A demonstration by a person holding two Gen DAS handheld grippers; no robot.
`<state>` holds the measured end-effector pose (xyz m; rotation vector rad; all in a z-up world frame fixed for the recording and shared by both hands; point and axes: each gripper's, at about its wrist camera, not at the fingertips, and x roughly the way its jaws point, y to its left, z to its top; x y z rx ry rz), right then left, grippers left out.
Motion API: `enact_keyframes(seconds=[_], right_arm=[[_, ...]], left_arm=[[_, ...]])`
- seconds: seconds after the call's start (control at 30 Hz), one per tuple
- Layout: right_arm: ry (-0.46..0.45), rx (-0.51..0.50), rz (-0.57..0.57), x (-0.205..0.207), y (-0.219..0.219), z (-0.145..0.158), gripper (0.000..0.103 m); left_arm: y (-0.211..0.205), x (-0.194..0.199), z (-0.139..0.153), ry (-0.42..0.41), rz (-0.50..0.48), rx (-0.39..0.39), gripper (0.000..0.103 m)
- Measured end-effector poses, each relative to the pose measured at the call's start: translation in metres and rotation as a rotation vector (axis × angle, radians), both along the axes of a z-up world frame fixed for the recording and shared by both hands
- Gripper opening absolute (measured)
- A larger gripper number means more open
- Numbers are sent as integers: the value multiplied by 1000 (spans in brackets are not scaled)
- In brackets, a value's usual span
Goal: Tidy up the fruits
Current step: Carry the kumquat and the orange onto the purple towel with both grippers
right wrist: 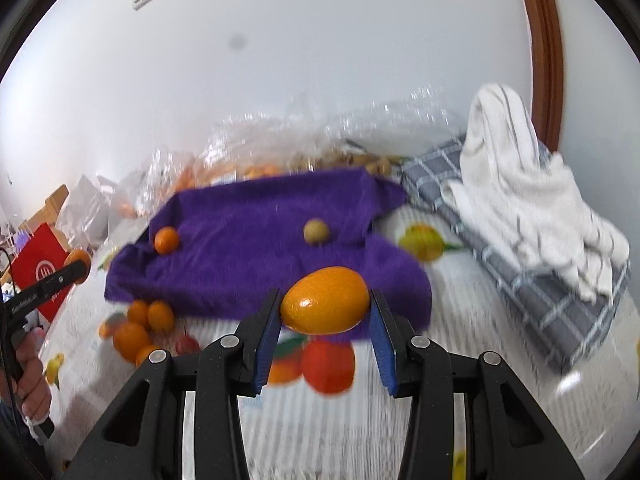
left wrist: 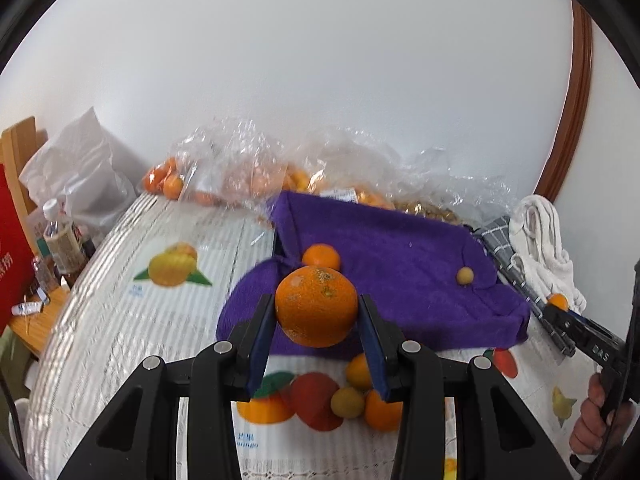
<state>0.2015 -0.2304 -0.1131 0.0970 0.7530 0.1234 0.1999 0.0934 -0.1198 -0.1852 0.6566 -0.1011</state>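
orange (left wrist: pixel 317 307) pinched in left gripper (left wrist: pixel 318 312); kumquat (right wrist: pixel 325 301) pinched in right gripper (right wrist: pixel 325 312).

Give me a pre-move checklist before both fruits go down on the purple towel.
1. Left gripper shut on the orange: ok.
2. Right gripper shut on the kumquat: ok.
3. Bare spot free on the purple towel: ok.
4. Small orange and tan fruit settled on the towel: ok.
5. Grip firm enough: cannot tell.
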Motion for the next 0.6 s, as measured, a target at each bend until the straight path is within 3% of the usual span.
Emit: enact_keyframes(seconds=[0.1,0.3,0.6], right_arm=[[-31,16,19,17,4,8,42],[-60,32,36,56,14,17,42],[13,16,39,84,14,-23,42]], left_arm=[[-3,9,10,-24,8,24,39],[-14,43,17,-22,7,-10,39],[-25,75,-26,38,19,-10,39]])
